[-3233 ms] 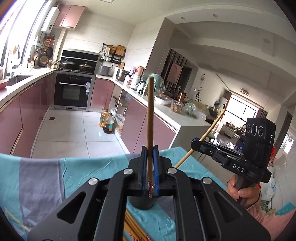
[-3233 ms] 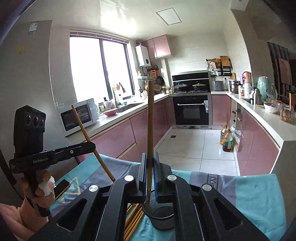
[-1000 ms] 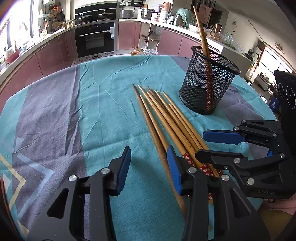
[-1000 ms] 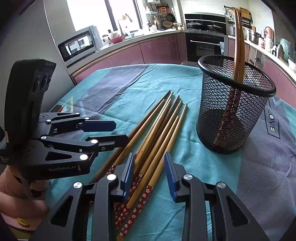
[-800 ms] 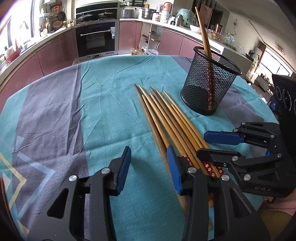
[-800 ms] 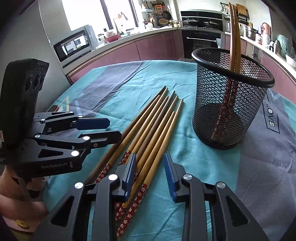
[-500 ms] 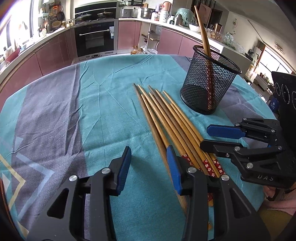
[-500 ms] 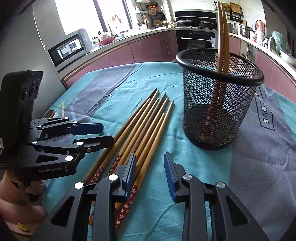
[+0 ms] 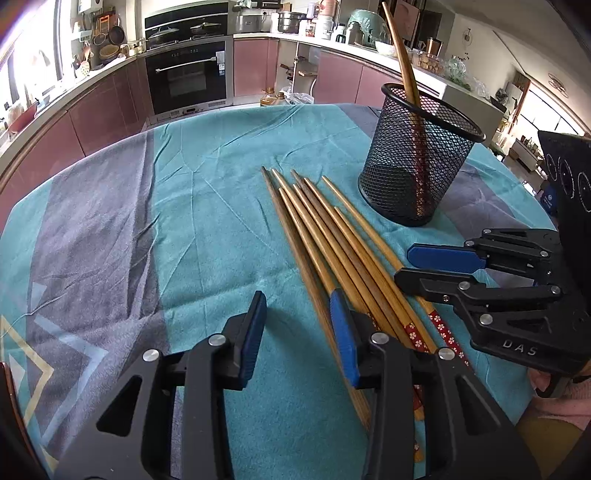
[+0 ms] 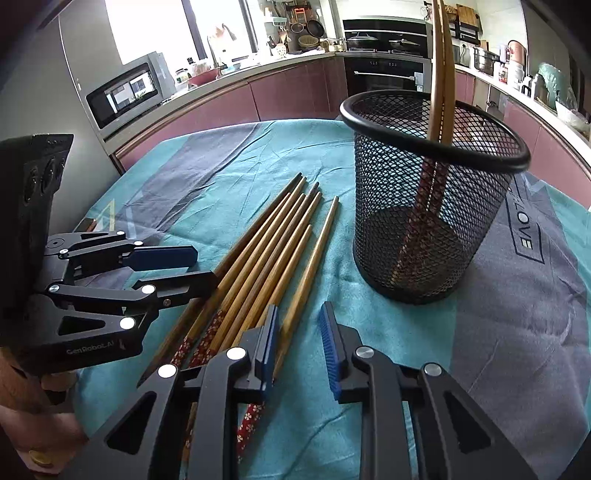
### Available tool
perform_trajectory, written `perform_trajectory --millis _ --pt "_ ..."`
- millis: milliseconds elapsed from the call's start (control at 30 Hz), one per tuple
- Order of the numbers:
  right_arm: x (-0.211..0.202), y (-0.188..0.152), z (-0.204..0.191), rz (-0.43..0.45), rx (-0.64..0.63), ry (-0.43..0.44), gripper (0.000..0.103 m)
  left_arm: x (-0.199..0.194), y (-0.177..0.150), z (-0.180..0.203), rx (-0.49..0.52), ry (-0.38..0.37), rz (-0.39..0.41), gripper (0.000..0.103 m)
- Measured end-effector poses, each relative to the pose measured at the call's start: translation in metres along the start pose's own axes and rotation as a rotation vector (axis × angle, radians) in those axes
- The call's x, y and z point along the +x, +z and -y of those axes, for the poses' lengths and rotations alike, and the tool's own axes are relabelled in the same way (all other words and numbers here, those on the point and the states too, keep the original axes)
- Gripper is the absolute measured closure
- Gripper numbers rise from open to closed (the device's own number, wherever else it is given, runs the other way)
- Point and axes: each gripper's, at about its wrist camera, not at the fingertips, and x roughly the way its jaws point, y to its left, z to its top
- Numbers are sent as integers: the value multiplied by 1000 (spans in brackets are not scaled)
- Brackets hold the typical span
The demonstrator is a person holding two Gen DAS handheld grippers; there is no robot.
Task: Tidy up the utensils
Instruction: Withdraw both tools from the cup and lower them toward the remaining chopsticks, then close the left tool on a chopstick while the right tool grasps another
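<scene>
Teal-clothed tabletop [image 9: 207, 206] with loose chopsticks [image 9: 325, 236], mesh cup [image 10: 424, 221], left hand-held gripper [image 9: 297, 328] part-open and empty, right hand-held gripper [image 10: 299, 343] just narrowing, pads clear of the outermost chopstick.

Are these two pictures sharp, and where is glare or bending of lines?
Left wrist view: sharp; the counter bows from the fisheye; the window is blown out.
Right wrist view: sharp; the window glares white; corners go dark.

chopsticks [image 9: 325, 240] patterned ends hidden under the tongs, upright pair [image 10: 439, 55] tips cut off by frame top
</scene>
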Motion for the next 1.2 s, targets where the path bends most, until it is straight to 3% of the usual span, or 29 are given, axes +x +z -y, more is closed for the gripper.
perform_trajectory --millis 200,367,633,833,1200 --pt "7 6 2 11 19 -4 87 11 10 2 4 21 -9 74" --pt "5 4 10 17 68 24 95 13 13 1 -29 -8 -13 91" --pt "-6 0 24 46 131 81 97 4 4 -2 -77 -21 23 95" --pt "-15 1 12 43 58 128 97 -7 -6 0 -61 -64 18 95" --pt "-3 0 8 -18 11 97 94 3 -5 3 1 -64 -25 93"
